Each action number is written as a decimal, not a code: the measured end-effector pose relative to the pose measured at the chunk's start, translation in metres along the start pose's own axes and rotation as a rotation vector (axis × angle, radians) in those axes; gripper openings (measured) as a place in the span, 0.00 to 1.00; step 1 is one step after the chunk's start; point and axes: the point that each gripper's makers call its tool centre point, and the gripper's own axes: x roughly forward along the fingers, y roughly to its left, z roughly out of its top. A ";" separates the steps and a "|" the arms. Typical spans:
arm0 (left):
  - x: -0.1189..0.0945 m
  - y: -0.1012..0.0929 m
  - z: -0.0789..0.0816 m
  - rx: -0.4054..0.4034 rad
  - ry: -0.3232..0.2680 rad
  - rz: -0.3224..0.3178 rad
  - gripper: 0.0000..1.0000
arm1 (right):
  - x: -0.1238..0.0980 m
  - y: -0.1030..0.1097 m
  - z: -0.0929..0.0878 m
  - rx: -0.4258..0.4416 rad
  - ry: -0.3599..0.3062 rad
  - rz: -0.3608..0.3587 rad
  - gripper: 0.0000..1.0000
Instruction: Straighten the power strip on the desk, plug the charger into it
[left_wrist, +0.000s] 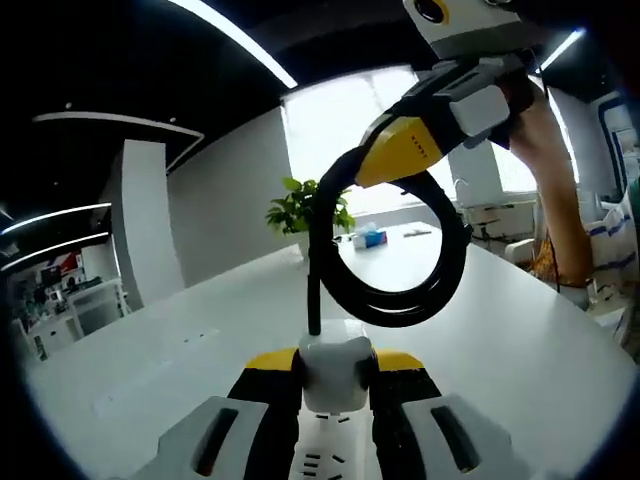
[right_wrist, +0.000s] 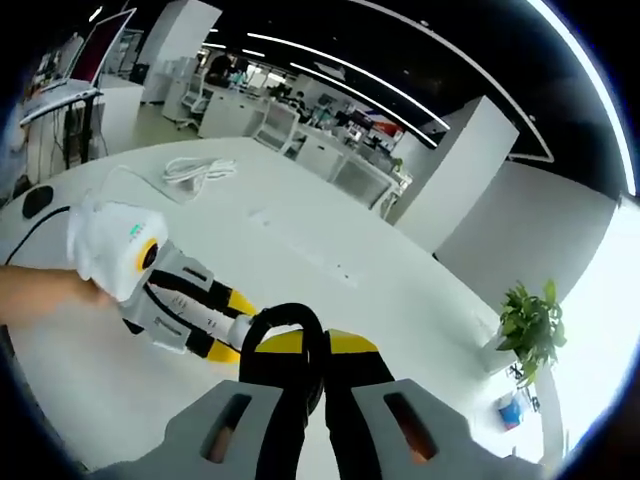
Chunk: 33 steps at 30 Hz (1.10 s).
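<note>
Presently the white power strip (left_wrist: 335, 455) is seen low in the left gripper view, gripped at its cable end between the yellow-tipped jaws of the left gripper (left_wrist: 336, 365); the jaws are closed narrow against its white end block. Sockets are visible on the strip's face nearer the camera. A black cable (left_wrist: 400, 290) rises from the strip's end block, goes straight up and is curled into a loop above the strip. The loop's upper part is clamped by the right gripper (left_wrist: 400, 150), which enters above and to the right of the strip, with a person's forearm (left_wrist: 555, 190) behind it.

In the right gripper view the black cable (right_wrist: 290, 330) is pinched between the right gripper (right_wrist: 305, 350) jaws, closed tight on it. Just left of it, the left gripper (right_wrist: 215, 320) is seen with its white body and yellow tips, held by a hand (right_wrist: 40, 295) at the view's left edge.

The strip is held over a large white desk (left_wrist: 180, 350). Beyond the strip, at the desk's far end, a potted plant (left_wrist: 305, 210) stands, with a small blue box (left_wrist: 372, 238) beside it. Whether the charger is any of these items cannot be told. A coiled white cable (right_wrist: 200, 170) lies on the desk well apart from the grippers. Bright windows (left_wrist: 340, 130) are behind the plant.
</note>
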 end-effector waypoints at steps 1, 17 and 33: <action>0.000 0.000 0.000 -0.004 -0.003 -0.009 0.26 | 0.001 0.000 0.000 0.002 0.003 0.003 0.02; -0.003 0.008 -0.002 -0.027 0.010 -0.052 0.26 | 0.008 0.002 0.002 0.013 0.001 0.027 0.02; -0.009 0.004 -0.011 0.047 0.038 0.058 0.26 | 0.006 0.013 0.000 -0.001 -0.001 0.070 0.03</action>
